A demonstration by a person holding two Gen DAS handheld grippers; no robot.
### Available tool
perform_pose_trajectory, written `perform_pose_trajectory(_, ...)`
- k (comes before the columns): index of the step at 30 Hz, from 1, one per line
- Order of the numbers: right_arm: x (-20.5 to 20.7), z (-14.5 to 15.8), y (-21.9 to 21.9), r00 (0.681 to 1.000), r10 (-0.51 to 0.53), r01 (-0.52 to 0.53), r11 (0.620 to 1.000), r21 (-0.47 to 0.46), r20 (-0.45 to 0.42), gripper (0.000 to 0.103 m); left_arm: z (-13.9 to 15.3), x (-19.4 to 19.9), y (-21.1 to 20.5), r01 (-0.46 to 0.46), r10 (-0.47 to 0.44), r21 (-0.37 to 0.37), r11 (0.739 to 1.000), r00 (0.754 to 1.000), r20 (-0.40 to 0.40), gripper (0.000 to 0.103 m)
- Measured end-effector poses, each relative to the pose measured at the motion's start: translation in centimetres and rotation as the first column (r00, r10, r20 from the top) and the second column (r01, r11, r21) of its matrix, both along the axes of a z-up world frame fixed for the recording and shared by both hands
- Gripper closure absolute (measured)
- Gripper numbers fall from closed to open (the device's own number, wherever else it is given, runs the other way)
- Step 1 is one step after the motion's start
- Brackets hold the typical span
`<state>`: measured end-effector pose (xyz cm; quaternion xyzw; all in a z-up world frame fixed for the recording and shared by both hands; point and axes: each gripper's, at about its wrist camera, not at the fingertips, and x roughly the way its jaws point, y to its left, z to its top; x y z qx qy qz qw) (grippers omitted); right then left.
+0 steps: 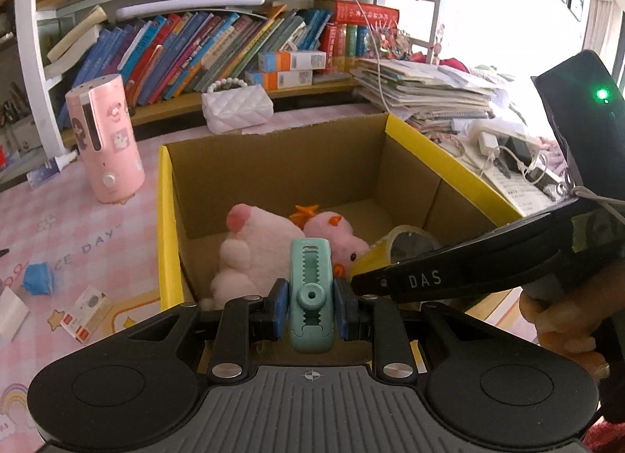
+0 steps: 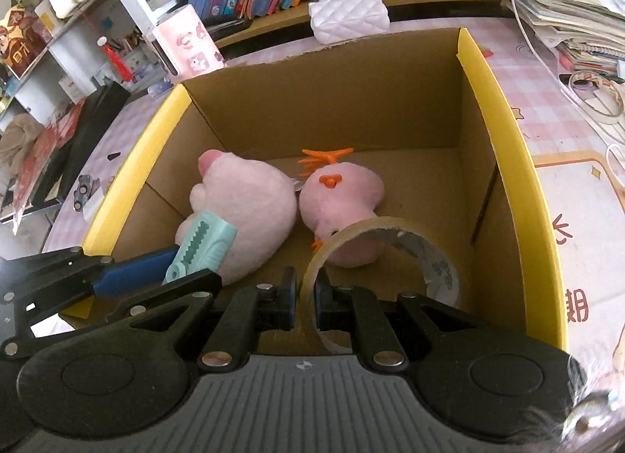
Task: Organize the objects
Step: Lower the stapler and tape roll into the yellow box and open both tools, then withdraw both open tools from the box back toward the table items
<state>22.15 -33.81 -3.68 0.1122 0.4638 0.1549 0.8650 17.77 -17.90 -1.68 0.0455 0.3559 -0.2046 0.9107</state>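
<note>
Because both carried items belong in the cardboard box (image 2: 508,132) on the counter (image 1: 78,242), each tool is poised over its open top: left tool (image 1: 311,304) clamped on a mint utility knife (image 1: 311,289), right tool (image 2: 304,292) pinching the wall of a tape roll (image 2: 390,242). Two pink plush toys (image 2: 250,210) already lie inside, so release looks next.

Green clip (image 1: 311,292) over cardboard box (image 1: 273,163)

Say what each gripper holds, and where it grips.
Left gripper: teal clip, clamped across its sides near the hinge end. Right gripper: clear tape roll, pinched through its ring wall.
</note>
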Motion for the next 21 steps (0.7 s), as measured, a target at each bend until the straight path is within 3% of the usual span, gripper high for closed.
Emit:
perform_pose_trajectory(6, -0.6, 0.8, -0.4, 0.999, -0.043, 0.043, 0.999, 0.019, 0.023, 0.091, 0.5, -0.7, 0.5, -0.002, 0.002, -0.024, 1.000, 1.000, 0.017, 0.075)
perform_pose_trajectory(11, -1.9, 2.1, -0.5, 0.994, -0.081, 0.079, 0.996, 0.027, 0.068, 0.085, 1.3, -2.1, 1.1, 0.009, -0.006, -0.043, 0.999, 0.999, 0.050, 0.063)
perform_pose_trajectory(14, -3.2, 3.3, -0.3, 0.987, -0.112, 0.111, 0.994, 0.014, 0.118, 0.078, 2.0, -2.9, 1.5, 0.014, -0.009, -0.058, 0.998, 0.997, 0.076, 0.062)
perform_pose_trajectory(21, -7.0, 5.2, 0.3, 0.949, -0.182, 0.200, 0.979, -0.043, 0.256, 0.078, 3.2, -5.4, 3.0, 0.022, -0.011, -0.091, 0.996, 0.992, 0.125, 0.057)
